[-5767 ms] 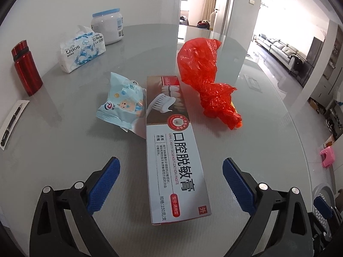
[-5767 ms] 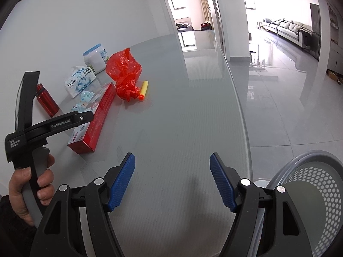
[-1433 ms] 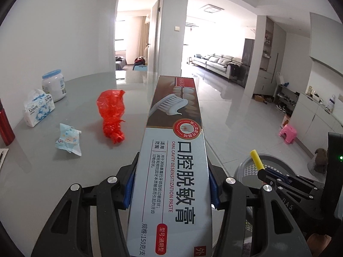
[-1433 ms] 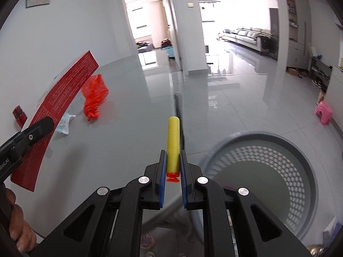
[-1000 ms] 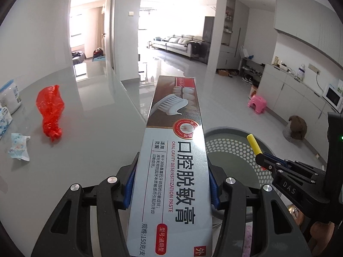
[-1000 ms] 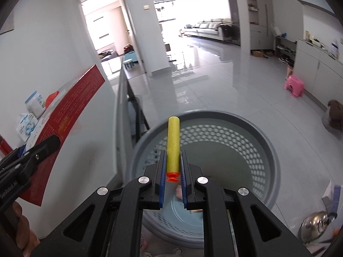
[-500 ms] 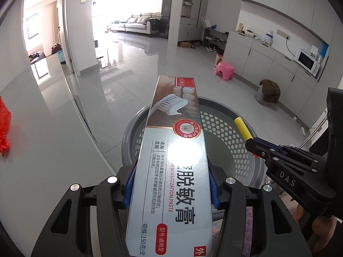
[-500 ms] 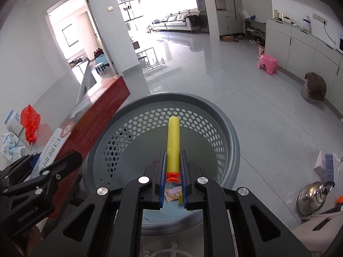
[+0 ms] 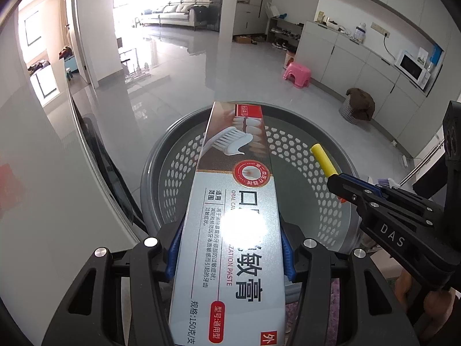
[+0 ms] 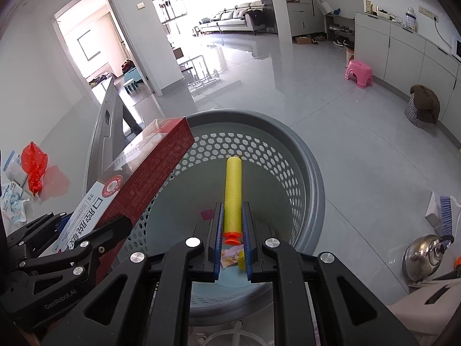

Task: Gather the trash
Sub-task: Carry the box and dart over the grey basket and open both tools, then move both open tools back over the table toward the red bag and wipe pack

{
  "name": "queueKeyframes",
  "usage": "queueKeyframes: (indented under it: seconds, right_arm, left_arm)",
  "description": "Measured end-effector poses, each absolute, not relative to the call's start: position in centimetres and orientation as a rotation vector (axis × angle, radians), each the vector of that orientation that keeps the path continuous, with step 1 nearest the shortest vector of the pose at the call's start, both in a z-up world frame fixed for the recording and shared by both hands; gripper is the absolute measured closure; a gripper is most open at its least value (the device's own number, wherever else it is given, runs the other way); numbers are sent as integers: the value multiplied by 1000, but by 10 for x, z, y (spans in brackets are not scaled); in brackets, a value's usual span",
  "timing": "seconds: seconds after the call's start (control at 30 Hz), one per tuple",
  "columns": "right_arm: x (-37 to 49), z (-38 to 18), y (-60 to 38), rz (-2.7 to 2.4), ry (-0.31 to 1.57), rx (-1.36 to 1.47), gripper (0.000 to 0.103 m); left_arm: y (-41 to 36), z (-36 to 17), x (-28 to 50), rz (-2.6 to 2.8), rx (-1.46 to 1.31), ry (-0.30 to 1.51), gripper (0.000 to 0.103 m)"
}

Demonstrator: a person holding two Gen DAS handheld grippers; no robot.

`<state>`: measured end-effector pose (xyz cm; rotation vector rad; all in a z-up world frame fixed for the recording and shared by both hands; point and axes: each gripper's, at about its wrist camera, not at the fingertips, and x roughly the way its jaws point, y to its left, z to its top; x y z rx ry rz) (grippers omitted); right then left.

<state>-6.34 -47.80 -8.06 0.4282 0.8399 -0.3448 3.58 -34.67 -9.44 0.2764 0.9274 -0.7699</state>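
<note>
Left tongs (image 9: 230, 255) clamp the stiff, light toothpaste box (image 9: 230, 230) low; right tongs (image 10: 232, 227) pinch a seemingly soft foam dart (image 10: 232, 199) near its tip.

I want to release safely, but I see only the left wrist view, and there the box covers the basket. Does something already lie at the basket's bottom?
Observer: Yes. The right wrist view shows small scraps on the floor of the basket: a pink scrap and a printed wrapper.
Operator: Do the right tongs hold the yellow dart well?
Observer: They are shut on its lower half, with its orange tip between the pads. The dart points out over the basket.
Operator: Is trash left on the table?
Observer: Yes, a red bag and a blue-white packet lie there.
</note>
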Motion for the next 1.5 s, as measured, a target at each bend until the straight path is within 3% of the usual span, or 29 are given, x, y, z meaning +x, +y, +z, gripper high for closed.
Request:
queueKeyframes:
  seconds: [0.1,0.13,0.17,0.23,1.5]
  right_arm:
    - [-60,-83,-480,-340,842,431,90]
    - [-60,-85,-481,-341,843,430,83]
    - [-62,-87,-482,-345,840,429,69]
    - [-63,-87,-484,-353,827,427,57]
    - [-71,-58,-456,-291,768,378,50]
  left_arm:
    - [-342,-94,38,-761,271,934,50]
    - [-343,-93,39,-757,268,936,49]
    - [-346,-94,40,-753,265,938,43]
    - [-342,-93,40,-744,252,931,36]
    - [-277,-59,41,-587,154,844,27]
